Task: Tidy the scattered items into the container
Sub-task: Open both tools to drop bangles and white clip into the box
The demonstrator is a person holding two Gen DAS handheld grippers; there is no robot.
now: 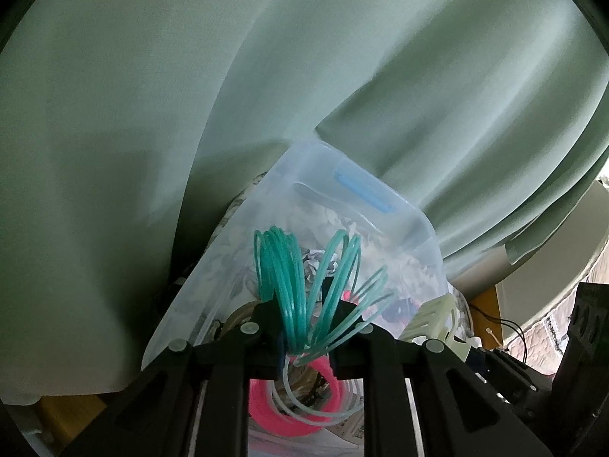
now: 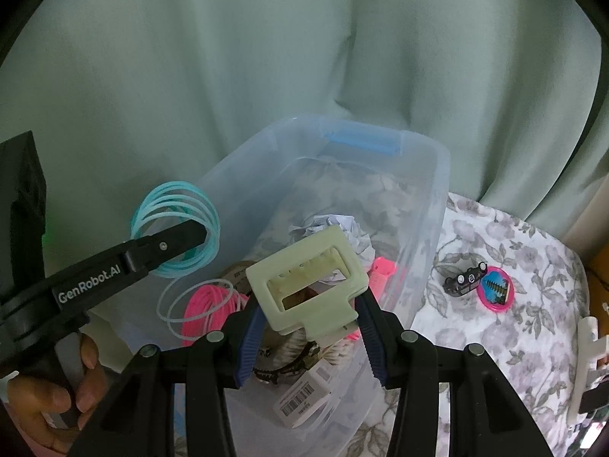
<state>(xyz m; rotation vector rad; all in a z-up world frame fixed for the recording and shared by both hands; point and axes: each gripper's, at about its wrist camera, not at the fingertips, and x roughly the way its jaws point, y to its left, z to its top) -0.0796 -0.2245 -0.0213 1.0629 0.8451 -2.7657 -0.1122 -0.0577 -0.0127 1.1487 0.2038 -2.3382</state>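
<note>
Surface: floral cloth (image 2: 506, 297) | on it: clear bin (image 2: 430, 205); dark toy car (image 2: 462, 282) touching pink disc (image 2: 495, 289)

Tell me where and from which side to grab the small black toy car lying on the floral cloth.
Grip the black toy car across its narrow body, between the wheels, coming from straight above. It lies on the floral cloth outside the clear bin, with its underside and wheels turned towards the camera, so its long sides seem free. Its far end touches the pink round case, so keep the fingers away from that end.
</note>
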